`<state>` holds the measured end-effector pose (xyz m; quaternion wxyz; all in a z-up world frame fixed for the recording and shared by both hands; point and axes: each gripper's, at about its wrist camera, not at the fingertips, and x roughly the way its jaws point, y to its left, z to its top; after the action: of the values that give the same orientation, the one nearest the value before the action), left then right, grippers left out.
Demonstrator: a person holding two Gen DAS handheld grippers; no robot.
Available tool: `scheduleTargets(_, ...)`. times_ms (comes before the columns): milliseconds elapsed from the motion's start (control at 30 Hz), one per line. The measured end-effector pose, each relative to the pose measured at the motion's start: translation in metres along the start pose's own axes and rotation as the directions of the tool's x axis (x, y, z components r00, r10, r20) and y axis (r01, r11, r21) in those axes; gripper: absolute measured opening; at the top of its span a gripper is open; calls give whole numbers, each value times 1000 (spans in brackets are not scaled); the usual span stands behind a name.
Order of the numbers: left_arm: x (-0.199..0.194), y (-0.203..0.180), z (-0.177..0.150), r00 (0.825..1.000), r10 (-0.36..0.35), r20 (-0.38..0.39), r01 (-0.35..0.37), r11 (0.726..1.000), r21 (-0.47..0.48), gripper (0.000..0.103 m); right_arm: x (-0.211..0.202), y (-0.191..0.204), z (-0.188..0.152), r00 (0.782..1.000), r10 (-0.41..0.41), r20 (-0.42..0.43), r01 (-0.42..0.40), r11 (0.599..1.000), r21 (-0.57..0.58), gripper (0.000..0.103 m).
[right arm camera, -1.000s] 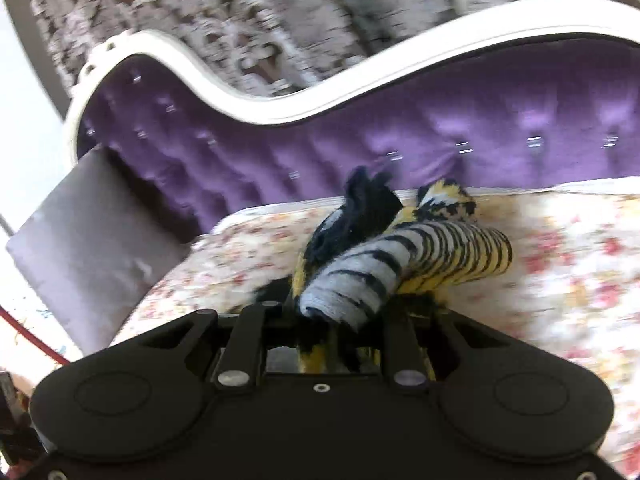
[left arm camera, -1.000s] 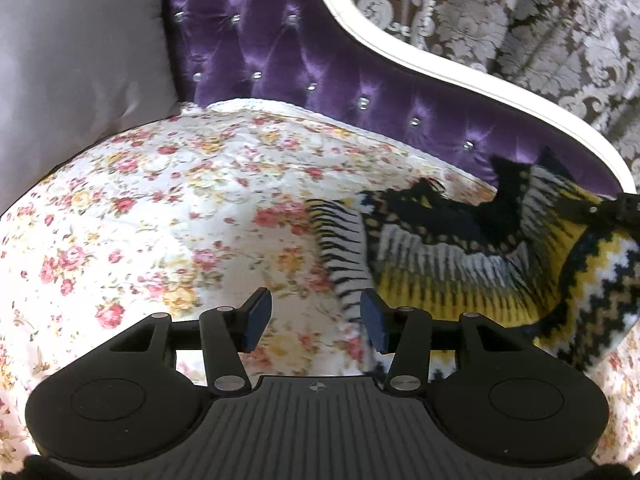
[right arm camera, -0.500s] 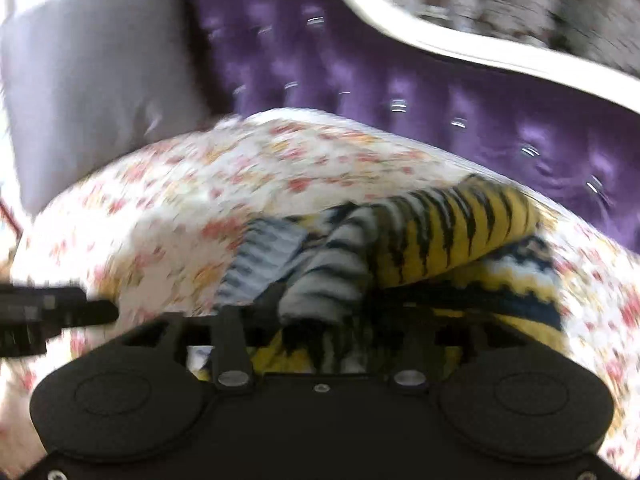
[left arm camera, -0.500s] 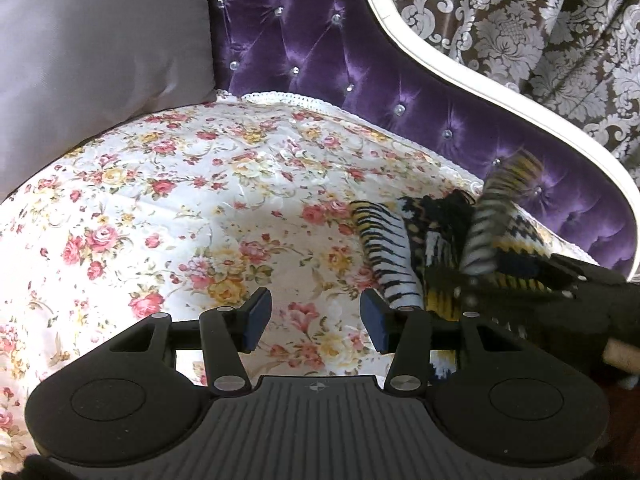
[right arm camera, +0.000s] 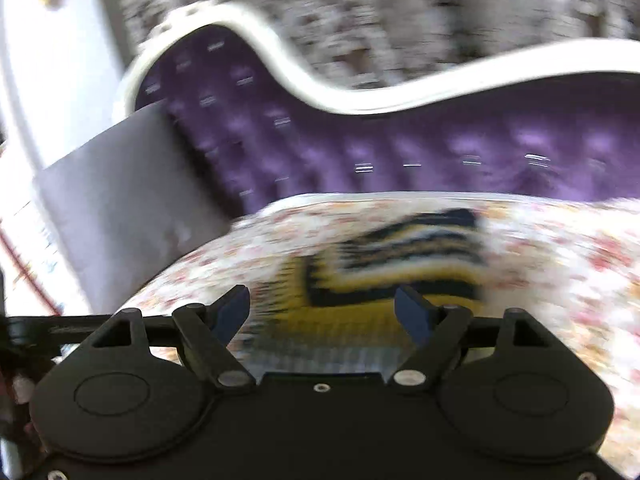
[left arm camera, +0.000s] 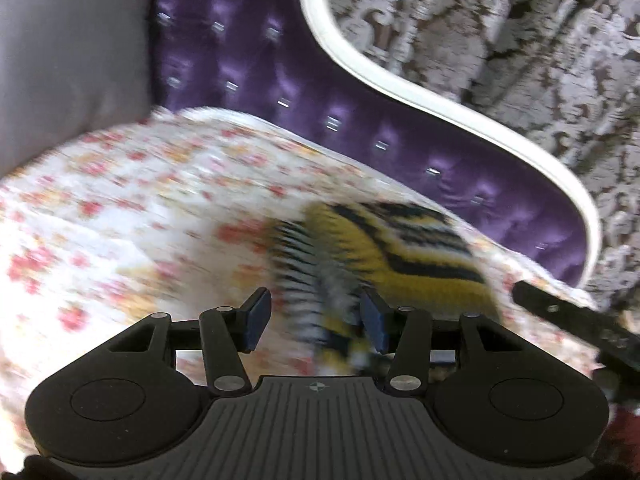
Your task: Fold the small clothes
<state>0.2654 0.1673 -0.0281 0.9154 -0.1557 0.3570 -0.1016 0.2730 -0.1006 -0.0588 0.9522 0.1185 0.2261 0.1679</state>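
Observation:
A knitted yellow, black and white sweater [left arm camera: 400,256] lies folded on the floral bed cover [left arm camera: 140,200]. My left gripper [left arm camera: 316,308] hovers open at the sweater's striped near edge, which shows between the fingers without the pads pressing on it. In the right wrist view the same sweater [right arm camera: 400,256] lies flat just beyond my right gripper [right arm camera: 322,304]. Its jaws are opening wide, with nothing gripped between them. Both views are blurred by motion.
A purple tufted headboard [left arm camera: 280,80] with a white curved frame [left arm camera: 400,92] rises behind the bed. A grey pillow [left arm camera: 68,52] leans at the left. Patterned curtains [left arm camera: 500,40] hang behind. The right gripper's black body [left arm camera: 560,312] shows at the left view's right edge.
The right gripper let go of the striped sleeve it held, opened wide and drew back. The sweater now lies folded flat. The left gripper shifted closer to the sweater's edge.

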Motion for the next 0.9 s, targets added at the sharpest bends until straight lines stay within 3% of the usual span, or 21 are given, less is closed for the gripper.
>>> scheduleTargets(100,14,-20,-13,999,-35,-39,35,999,6,49,-10,-20,-8,1000,-29,7,28,998,54,81)
scheduleTargets(200,29,-36,-24,994,17,-107,-11,998,58,49,-12,-29,-18,999,-46,4,46,997,59,81)
scheduleTargets(333,45,-48,-36,988,62,-141,-49,994,93,49,-16,-37,-29,999,-44,2,44,997,66,81)
scheduleTargets(533,60,-63,-44,984,68,-167,-45,990,137,49,-23,-54,-38,999,-42,-4,42,994,99,81)
scheduleTargets(567,60,-66,-46,984,70,-165,-44,987,155,46,-25,-56,-39,999,-43,-1,42,993,107,81)
scheduleTargets(633,59,-68,-48,986,58,-154,-30,983,181,16,-28,-61,-40,999,-50,1,49,992,119,81)
scheduleTargets(667,56,-67,-49,989,52,-142,-26,983,181,10,-29,-63,-41,999,-52,1,52,991,124,81)
scheduleTargets(767,49,-59,-47,993,14,-115,1,991,134,9,-34,-66,-41,998,-58,4,57,989,138,81)
scheduleTargets(900,21,-61,-39,1000,0,-16,3,988,157,9,-41,-67,-42,998,-58,15,56,988,142,81)
